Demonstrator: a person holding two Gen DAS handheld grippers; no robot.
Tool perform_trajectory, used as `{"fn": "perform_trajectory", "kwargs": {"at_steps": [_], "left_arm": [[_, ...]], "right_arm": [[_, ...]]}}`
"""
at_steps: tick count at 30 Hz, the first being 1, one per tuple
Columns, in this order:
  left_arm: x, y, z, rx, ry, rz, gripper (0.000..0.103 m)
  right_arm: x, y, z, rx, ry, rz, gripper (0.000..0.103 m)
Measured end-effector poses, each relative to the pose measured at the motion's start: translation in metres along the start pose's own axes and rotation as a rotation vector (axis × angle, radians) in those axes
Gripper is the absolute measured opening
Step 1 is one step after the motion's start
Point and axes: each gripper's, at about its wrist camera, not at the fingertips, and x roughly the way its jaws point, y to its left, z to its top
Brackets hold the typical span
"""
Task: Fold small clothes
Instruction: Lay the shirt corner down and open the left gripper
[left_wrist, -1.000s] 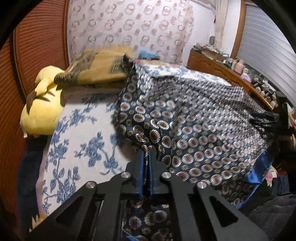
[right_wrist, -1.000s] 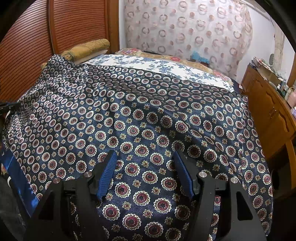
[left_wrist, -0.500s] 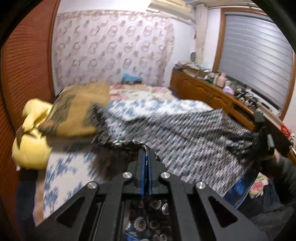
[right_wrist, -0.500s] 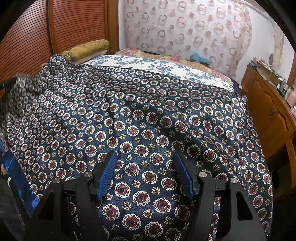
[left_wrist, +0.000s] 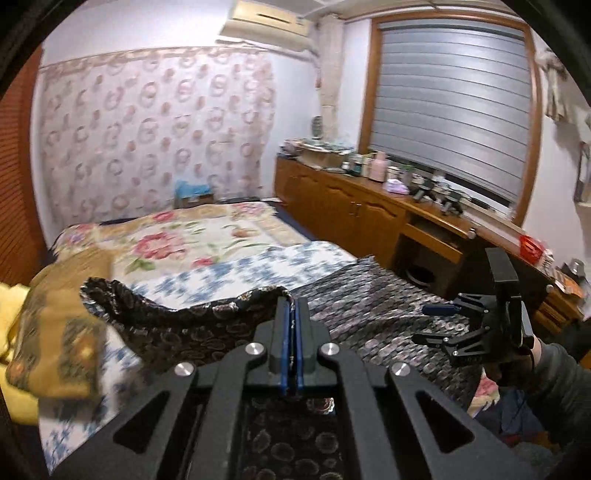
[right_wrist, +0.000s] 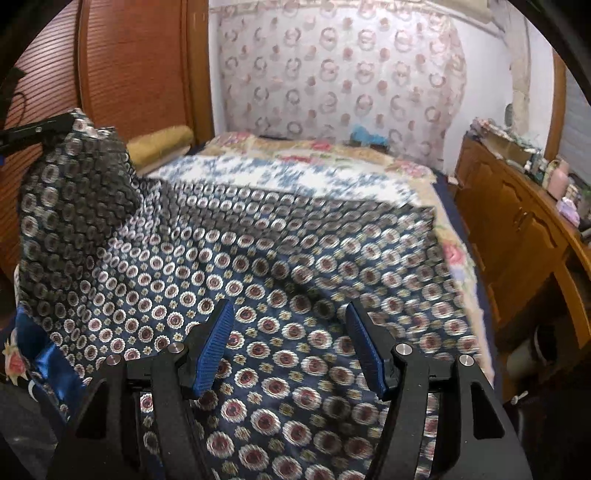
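A dark blue garment (right_wrist: 280, 266) printed with round medallions lies spread over the bed. My left gripper (left_wrist: 292, 306) is shut on its left edge and holds that edge (left_wrist: 184, 325) lifted above the bed; the raised part shows at the left of the right wrist view (right_wrist: 74, 192). My right gripper (right_wrist: 290, 332) is open and empty, just above the garment's near part. It also shows at the right of the left wrist view (left_wrist: 443, 325), apart from the cloth.
The bed carries a blue-flowered white sheet (left_wrist: 258, 266) and a rose-printed quilt (left_wrist: 177, 236). A tan pillow (left_wrist: 48, 332) and a yellow plush (left_wrist: 5, 317) lie at the left. A wooden cabinet (left_wrist: 369, 214) with clutter runs along the right. A slatted wooden wall (right_wrist: 129, 74) stands left.
My left gripper has risen and tilted up, lifting the garment's left edge off the bed. My right gripper stays open and has shifted slightly over the garment.
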Motion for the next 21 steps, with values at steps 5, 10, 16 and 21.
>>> {"fn": "perform_trajectory", "kwargs": {"at_steps": [5,10,16,21], "left_arm": [[0.023,-0.035,0.023,0.048,0.007,-0.062,0.000],[0.039,-0.053,0.034,0.054,0.047,-0.101,0.000],[0.050,-0.045,0.024,0.061,0.090,-0.081,0.019],[0.049,-0.029,0.008,0.055,0.112,-0.034,0.030]], "right_arm": [[-0.019,-0.012,0.003,0.027,-0.043,-0.018,0.064],[-0.025,-0.016,0.000,0.044,-0.049,-0.026,0.064],[-0.024,-0.018,-0.005,0.053,-0.042,-0.018,0.064],[-0.019,-0.012,-0.002,0.049,-0.041,-0.001,0.064]]}}
